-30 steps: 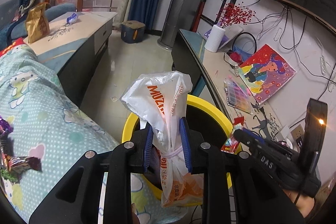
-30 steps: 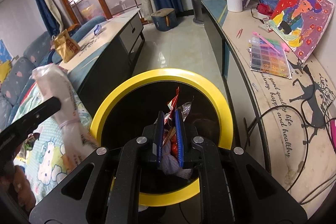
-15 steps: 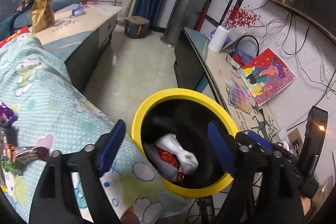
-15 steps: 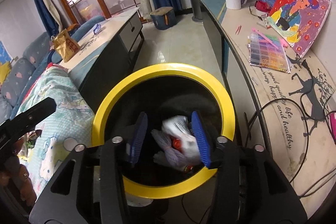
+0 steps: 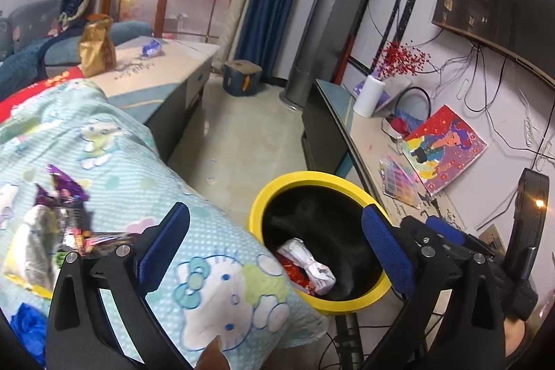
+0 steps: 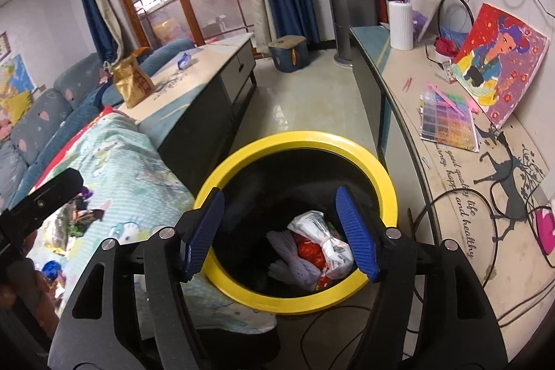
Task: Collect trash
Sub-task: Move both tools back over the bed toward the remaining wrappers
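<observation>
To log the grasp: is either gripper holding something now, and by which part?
Nothing is held. The left gripper and right gripper both have open, empty jaws; the white bag lies inside the yellow bin.

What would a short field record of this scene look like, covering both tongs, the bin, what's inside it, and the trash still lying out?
left tongs: open, holding nothing, near the bin
right tongs: open, holding nothing, over the bin
bin: yellow rim, black inside, on the floor beside the blanket
in bin: white plastic bag, red wrapper, pale crumpled item
still out: wrapper pile on the cartoon blanket
also out: brown paper bag and blue wrapper on the low cabinet
</observation>
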Demonstrator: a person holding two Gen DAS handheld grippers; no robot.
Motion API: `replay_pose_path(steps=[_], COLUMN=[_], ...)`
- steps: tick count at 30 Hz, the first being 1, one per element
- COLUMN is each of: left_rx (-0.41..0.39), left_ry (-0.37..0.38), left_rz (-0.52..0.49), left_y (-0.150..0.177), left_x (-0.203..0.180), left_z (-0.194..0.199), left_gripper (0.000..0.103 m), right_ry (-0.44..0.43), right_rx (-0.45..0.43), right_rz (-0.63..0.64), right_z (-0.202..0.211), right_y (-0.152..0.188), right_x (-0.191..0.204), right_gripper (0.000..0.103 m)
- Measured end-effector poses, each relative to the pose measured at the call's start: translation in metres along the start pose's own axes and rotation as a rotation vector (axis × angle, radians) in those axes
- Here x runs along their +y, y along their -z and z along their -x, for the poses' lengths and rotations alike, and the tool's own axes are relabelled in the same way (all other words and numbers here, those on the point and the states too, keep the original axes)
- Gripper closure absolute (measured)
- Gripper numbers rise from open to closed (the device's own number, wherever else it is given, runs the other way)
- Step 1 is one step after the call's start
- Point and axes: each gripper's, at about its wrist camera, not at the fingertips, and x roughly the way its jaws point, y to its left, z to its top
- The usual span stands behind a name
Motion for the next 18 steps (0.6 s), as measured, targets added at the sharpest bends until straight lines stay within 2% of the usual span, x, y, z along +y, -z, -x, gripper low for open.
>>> replay_pose_path(steps=[2, 18], left_rx=[-0.01, -0.121], left_ry=[-0.015, -0.133], left_rz=[0.003, 0.05], left_y=[-0.001, 0.003], left_x=[0.004, 0.049], left_z=[0.007, 0.072], left_gripper=[0.006, 0.006], right_ry=[-0.005, -0.106], right_rx=[-0.01, -0.053], right_rz=[0.002, 0.079], right_z=[0.004, 0.034], right_y=[-0.001, 0.002], right_x=[0.004, 0.056], right_gripper=[0.035, 0.032])
